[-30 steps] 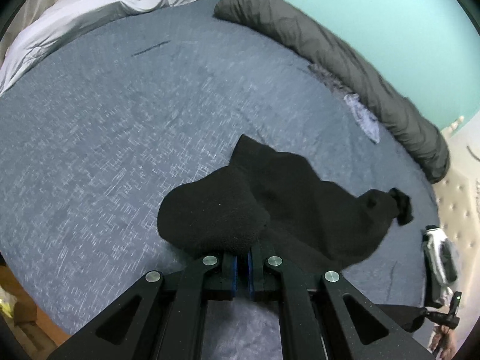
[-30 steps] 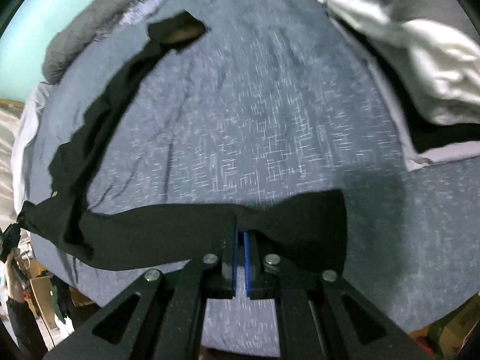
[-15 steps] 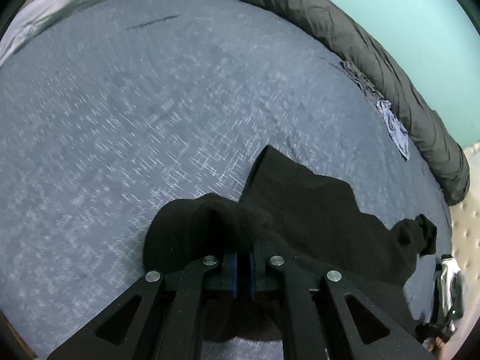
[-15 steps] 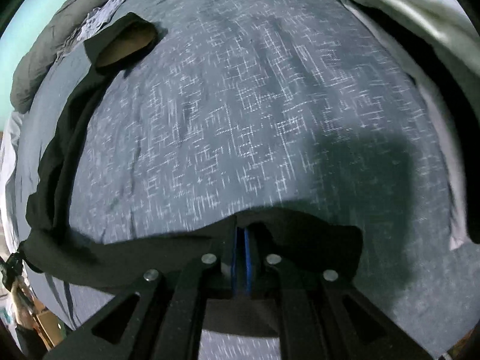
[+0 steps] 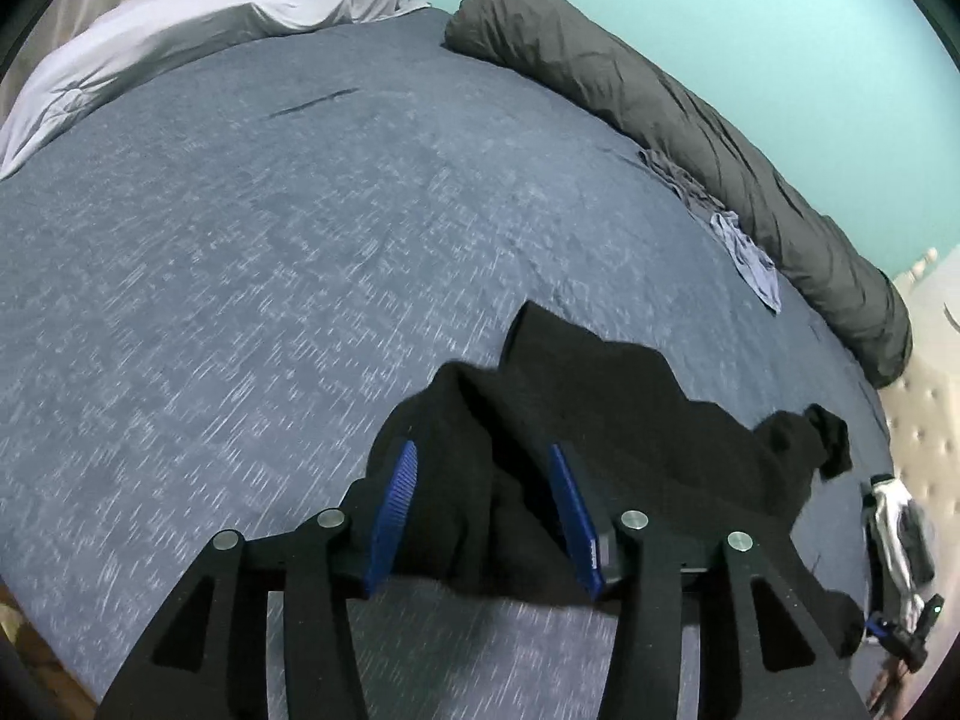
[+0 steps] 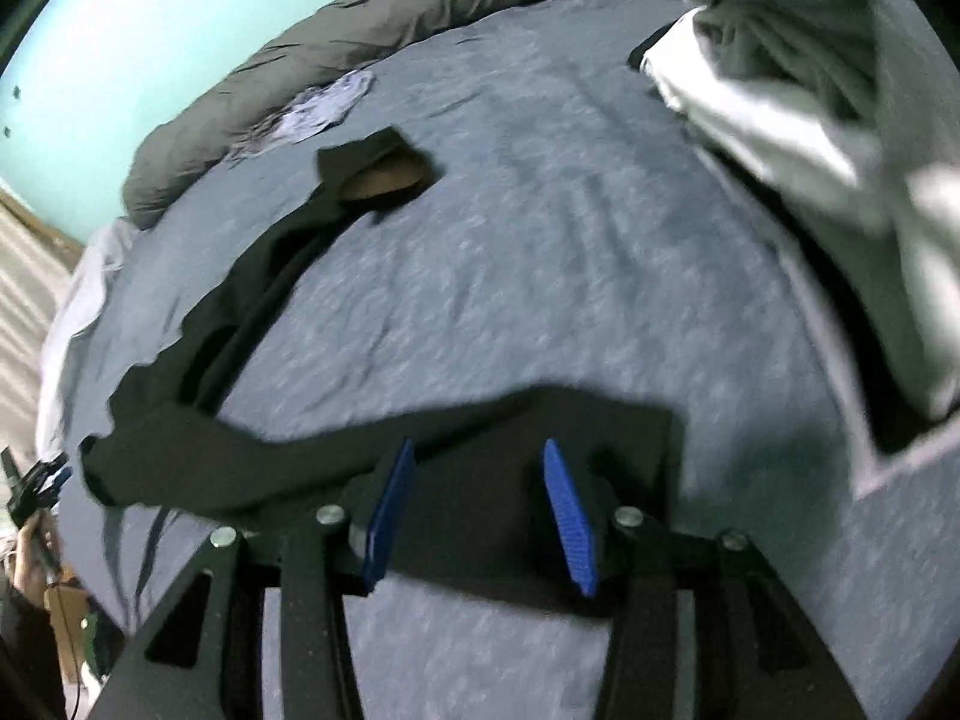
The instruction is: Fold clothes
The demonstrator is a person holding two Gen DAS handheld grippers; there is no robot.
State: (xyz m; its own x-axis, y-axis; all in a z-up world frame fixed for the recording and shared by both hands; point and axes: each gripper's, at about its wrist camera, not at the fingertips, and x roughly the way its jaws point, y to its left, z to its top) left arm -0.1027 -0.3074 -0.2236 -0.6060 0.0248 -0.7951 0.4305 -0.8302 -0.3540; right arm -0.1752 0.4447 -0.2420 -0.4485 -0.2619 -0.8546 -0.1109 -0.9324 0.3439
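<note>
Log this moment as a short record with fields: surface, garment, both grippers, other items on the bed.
surface: blue bedsheet
garment: black garment, lying on the sheet, bunched at the left gripper's end, spread in a long strip toward the right
left gripper: jaws open, straddling a fold of the garment
right gripper: jaws open over the garment's flat end
other items: dark grey rolled duvet along the far edge; pale grey bedding; heap of light clothes

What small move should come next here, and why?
Probably lift both tongs clear, then regrasp. The left tongs and right tongs stand open over the black garment, which lies on the bed long, bunched and not yet folded.
</note>
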